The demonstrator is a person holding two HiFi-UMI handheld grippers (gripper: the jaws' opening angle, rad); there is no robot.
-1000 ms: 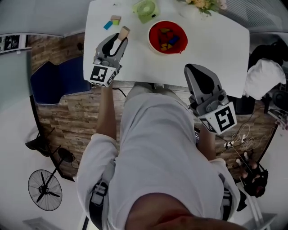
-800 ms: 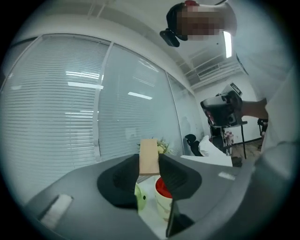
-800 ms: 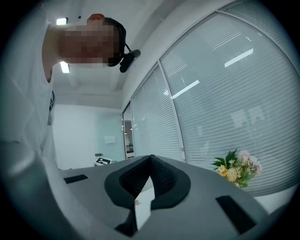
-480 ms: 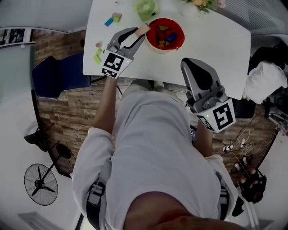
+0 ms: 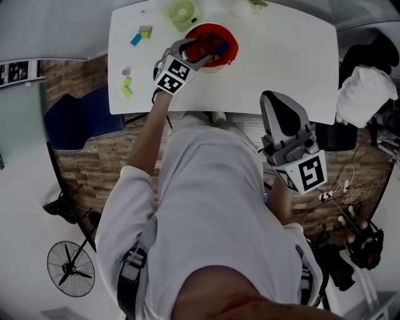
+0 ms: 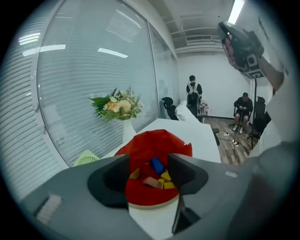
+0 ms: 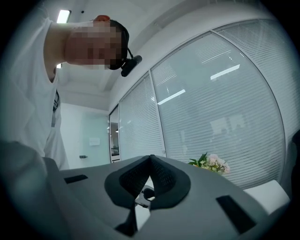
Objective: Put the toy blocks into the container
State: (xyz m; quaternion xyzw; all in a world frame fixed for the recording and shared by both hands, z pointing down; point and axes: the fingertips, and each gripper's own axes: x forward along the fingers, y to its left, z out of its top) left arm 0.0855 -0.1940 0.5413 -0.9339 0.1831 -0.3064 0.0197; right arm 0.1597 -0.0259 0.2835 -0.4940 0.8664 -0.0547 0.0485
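Observation:
The red bowl (image 5: 215,42) stands at the table's far middle and holds several colored blocks. My left gripper (image 5: 201,50) hovers over the bowl's near left rim. In the left gripper view its jaws are opening, with nothing pressed between them. Below the left gripper (image 6: 149,174), a tan block (image 6: 152,183) lies in the bowl (image 6: 140,197) beside a blue block (image 6: 157,165) and yellow ones. Loose blocks remain on the table's left: a blue and tan pair (image 5: 140,34), a pink one (image 5: 126,71) and a green one (image 5: 127,89). My right gripper (image 5: 282,112) is shut and empty, off the table's near edge.
A light green round object (image 5: 180,11) sits just left of the bowl at the far edge. A vase of flowers (image 6: 117,107) stands by the glass wall behind the bowl. The white table (image 5: 281,69) is bare on its right half. People are in the room's background.
My left gripper carried the tan block from the table's left side to above the red bowl and opened; the block now lies in the bowl. The right gripper barely moved.

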